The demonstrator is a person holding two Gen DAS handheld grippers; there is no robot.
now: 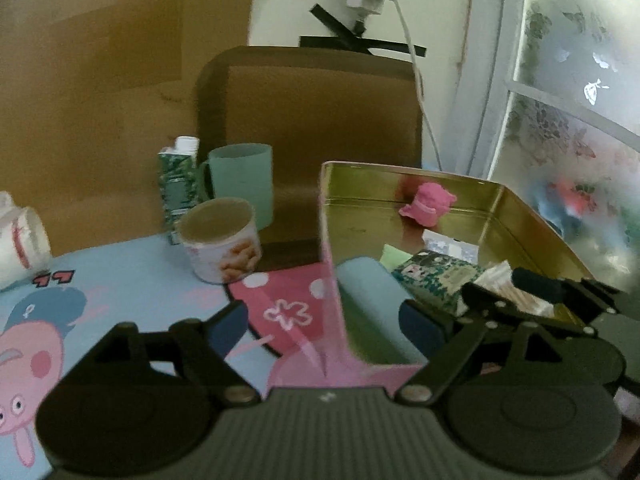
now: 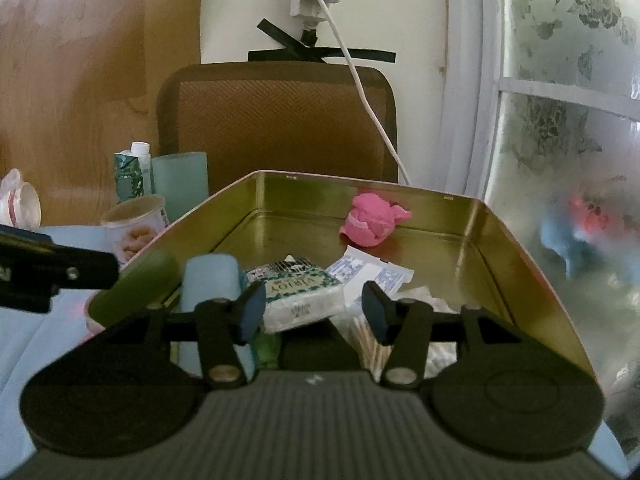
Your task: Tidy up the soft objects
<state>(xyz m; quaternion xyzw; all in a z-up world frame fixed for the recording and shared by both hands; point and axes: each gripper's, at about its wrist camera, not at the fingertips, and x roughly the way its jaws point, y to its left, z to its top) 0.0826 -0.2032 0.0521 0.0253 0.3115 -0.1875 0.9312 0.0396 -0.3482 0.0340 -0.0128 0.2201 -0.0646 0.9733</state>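
We see each claw built alike: the left claw (image 1: 324, 322) and right claw (image 2: 314, 310) have ribbed grey bodies, black round housings, black linkage arms with silver rivets, and dark blue pads (image 2: 253, 312).

We see the tin (image 2: 520, 256) on the bench (image 1: 120, 276), toy (image 2: 370, 220) at its far wall, tissue pack (image 2: 304, 292) and roll (image 2: 210, 280) at its near end. Left of it stand cup (image 1: 222, 240), mug (image 1: 244, 180), carton (image 1: 178, 184); chair (image 2: 280, 120) behind.
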